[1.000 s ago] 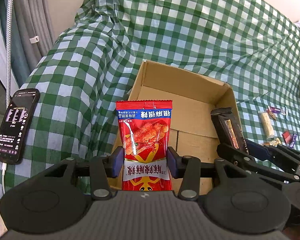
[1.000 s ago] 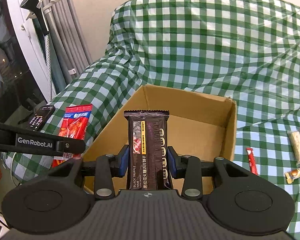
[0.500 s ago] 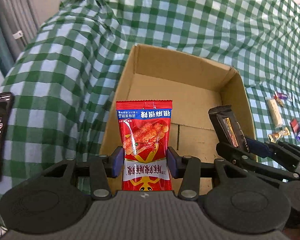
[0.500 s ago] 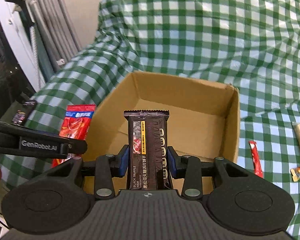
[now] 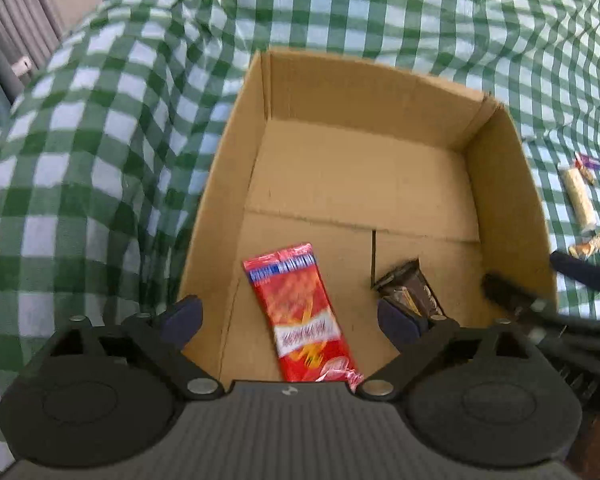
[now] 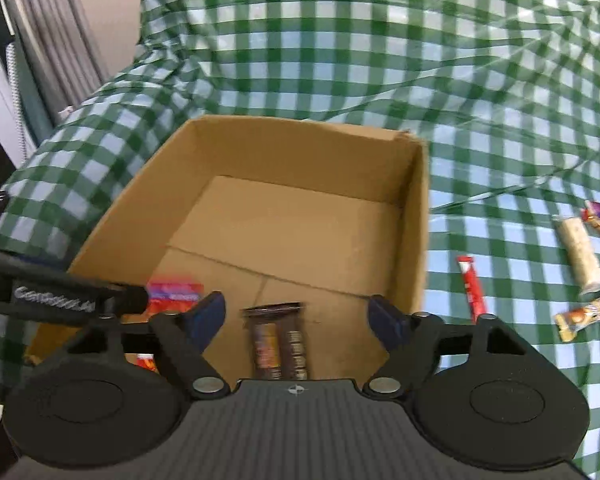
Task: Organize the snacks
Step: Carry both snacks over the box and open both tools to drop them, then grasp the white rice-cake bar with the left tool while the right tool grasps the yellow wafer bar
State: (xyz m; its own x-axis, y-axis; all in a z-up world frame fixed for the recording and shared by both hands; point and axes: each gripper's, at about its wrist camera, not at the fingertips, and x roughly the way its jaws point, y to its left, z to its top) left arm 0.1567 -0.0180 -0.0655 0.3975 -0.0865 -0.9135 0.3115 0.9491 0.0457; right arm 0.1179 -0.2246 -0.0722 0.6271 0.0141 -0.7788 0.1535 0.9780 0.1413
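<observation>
Left wrist view: left gripper [image 5: 288, 316] now spread wide, red foil snack packet [image 5: 300, 312] released onto floor of brown cardboard box [image 5: 508, 184]
Right wrist view: right gripper [image 6: 296, 320] likewise agape, dark chocolate bar wrapper [image 6: 280, 344] dropped inside box
Meaning: two snacks stowed, more left on green checked cloth [image 6: 500, 120]

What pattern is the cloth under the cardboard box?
Green-and-white gingham check on the cloth around the cardboard box; clearest in the right wrist view.

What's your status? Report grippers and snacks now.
Left gripper open, right gripper open. Red snack packet and dark bar in the cardboard box. Loose snacks wait on the checkered cloth. Nothing blocking.
</observation>
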